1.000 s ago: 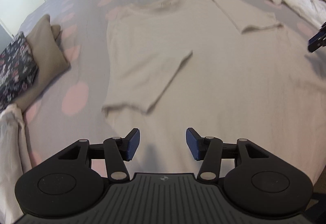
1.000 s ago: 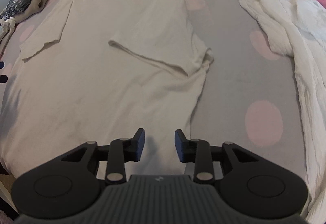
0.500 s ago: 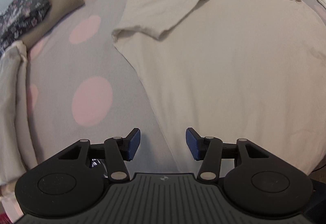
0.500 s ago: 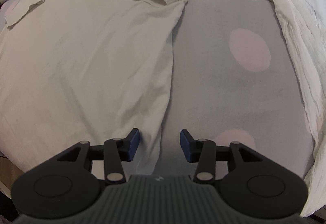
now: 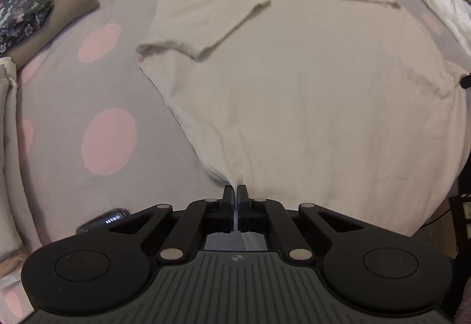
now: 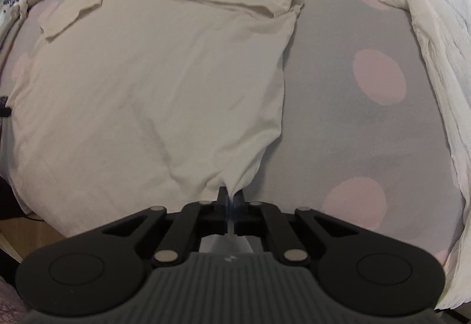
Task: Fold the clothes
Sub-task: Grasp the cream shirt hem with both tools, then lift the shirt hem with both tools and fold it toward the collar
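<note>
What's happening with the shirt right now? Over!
Left gripper shut on T-shirt hem corner. Right gripper shut on the other corner. Shirt flat on bed, sleeves folded in. Nothing in the way.

Left wrist view: sitting just behind its fingers (image 5: 227, 200), looking forward and down along them over the bed (image 5: 59, 106), close to the near hem of the beige T-shirt (image 5: 294, 82).
Right wrist view: looking the same way from behind its own fingers (image 6: 240, 202), equally close, at the shirt's other hem corner.
Shared by both: the T-shirt (image 6: 147, 74) spreading ahead of the fingers, both folded-in sleeves, spotted bedcover.
</note>
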`<state>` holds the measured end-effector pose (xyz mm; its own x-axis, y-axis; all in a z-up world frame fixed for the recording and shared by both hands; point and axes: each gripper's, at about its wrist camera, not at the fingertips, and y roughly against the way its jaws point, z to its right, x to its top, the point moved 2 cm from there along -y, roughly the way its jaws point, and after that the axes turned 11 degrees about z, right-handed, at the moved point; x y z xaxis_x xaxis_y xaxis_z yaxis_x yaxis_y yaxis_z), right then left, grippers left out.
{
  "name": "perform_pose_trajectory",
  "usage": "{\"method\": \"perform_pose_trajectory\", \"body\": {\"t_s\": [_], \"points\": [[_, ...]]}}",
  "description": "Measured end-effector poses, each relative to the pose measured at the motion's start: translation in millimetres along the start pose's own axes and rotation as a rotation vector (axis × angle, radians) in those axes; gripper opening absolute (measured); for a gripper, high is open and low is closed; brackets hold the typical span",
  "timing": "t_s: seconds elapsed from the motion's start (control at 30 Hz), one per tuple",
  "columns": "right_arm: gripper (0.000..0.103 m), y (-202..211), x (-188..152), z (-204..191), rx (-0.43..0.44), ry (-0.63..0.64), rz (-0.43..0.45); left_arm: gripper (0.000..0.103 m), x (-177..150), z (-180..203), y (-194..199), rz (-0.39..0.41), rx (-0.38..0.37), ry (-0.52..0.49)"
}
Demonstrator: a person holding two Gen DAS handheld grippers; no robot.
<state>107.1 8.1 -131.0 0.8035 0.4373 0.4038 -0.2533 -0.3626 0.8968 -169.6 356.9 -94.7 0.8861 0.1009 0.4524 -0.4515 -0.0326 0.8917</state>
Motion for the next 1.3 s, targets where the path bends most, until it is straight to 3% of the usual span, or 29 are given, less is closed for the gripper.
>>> {"method": "perform_pose_trajectory", "body": {"t_s": [0.2,0.33,0.6,0.7,0.8,0.9,0.93,0.97,1.07,1.3], "points": [[0.004,24,32,12,0.021,-0.053,0.099,0.0,29,-15,18,0.071,0.01,0.027],[0.003,34,53,25,-0.016,-0.089,0.156,0.0,54,-33,23,0.125,0.042,0.049],[0.003,10,97,38,-0.062,-0.139,0.224,0.0,91,-60,7,0.2,0.124,0.065],[0.003,-3,107,36,-0.087,-0.129,0.227,0.0,98,-62,-4,0.194,0.141,0.057],[0.004,-16,112,31,-0.112,-0.09,0.212,0.002,100,-59,-14,0.182,0.155,0.036],[0.007,-22,112,26,-0.144,-0.041,0.212,0.02,95,-56,-19,0.169,0.202,0.003],[0.014,-22,112,25,-0.16,-0.026,0.216,0.024,93,-54,-19,0.167,0.218,-0.008],[0.022,-22,111,25,-0.177,-0.012,0.221,0.024,90,-53,-18,0.169,0.228,-0.016],[0.029,-16,104,16,-0.187,0.038,0.245,0.024,82,-47,-10,0.182,0.236,-0.032],[0.03,-3,84,-4,-0.2,0.157,0.303,0.024,67,-11,7,0.244,0.227,-0.119]]}}
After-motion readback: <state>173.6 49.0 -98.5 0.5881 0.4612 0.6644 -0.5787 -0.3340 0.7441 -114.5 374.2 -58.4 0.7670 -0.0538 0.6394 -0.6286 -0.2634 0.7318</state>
